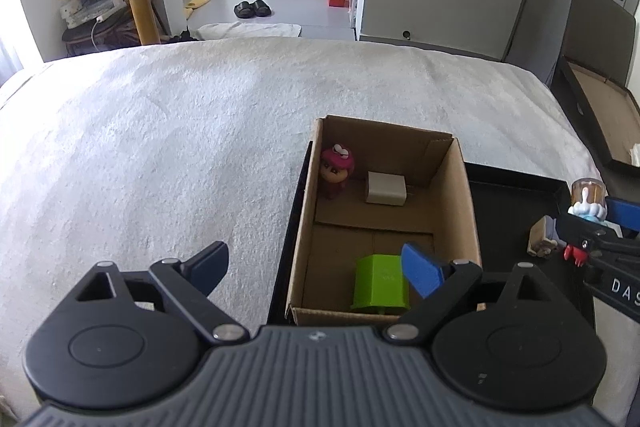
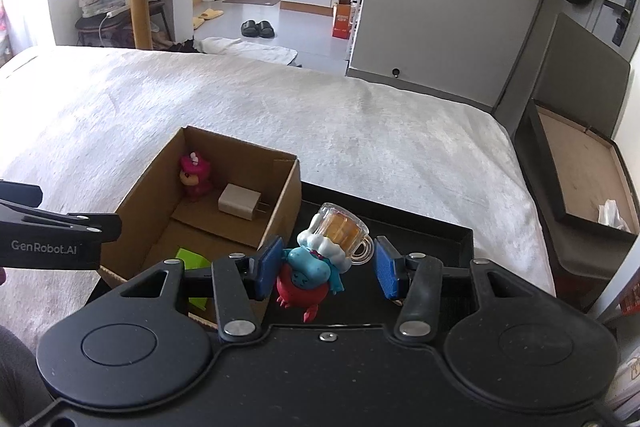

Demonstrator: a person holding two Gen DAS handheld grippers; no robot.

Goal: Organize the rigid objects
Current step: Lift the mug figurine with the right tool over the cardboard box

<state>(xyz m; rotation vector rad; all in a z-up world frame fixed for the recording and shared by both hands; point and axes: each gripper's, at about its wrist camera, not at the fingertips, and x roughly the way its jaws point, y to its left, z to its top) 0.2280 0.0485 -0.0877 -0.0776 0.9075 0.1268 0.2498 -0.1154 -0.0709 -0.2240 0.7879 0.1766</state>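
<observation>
Cardboard box (image 1: pixel 460 195), brown and open-topped, is sitting at the near edge of a white textured blanket (image 1: pixel 180 147), resting on the left part of a shallow black tray (image 2: pixel 440 227). Inside it, a small pink-hooded figurine (image 1: pixel 337 169) is standing in the far left corner, a beige plug-in charger block (image 1: pixel 386 188) is lying just beside it, and a bright green plastic block (image 1: pixel 380 285) is resting near the front wall.

Hovering over the front of the box, the left gripper (image 1: pixel 320 267) is holding its blue-padded fingers (image 1: pixel 422 269) spread wide with nothing between them; one finger is hanging above the blanket to the left of the box, the other above the green block.

Over the tray to the right of the box, the right gripper (image 2: pixel 326 267) is carrying a toy of a blue creature on a red crab body, topped with white foam and a clear mug of amber liquid (image 2: pixel 320 259). Its left pad is pressing against the toy's side; a gap is showing between the mug handle and the right pad, so whether both pads are pinching it I cannot tell for certain.

In the left wrist view, a small brown and grey object (image 1: pixel 542 237) is lying on the tray, too blurred to identify.
</observation>
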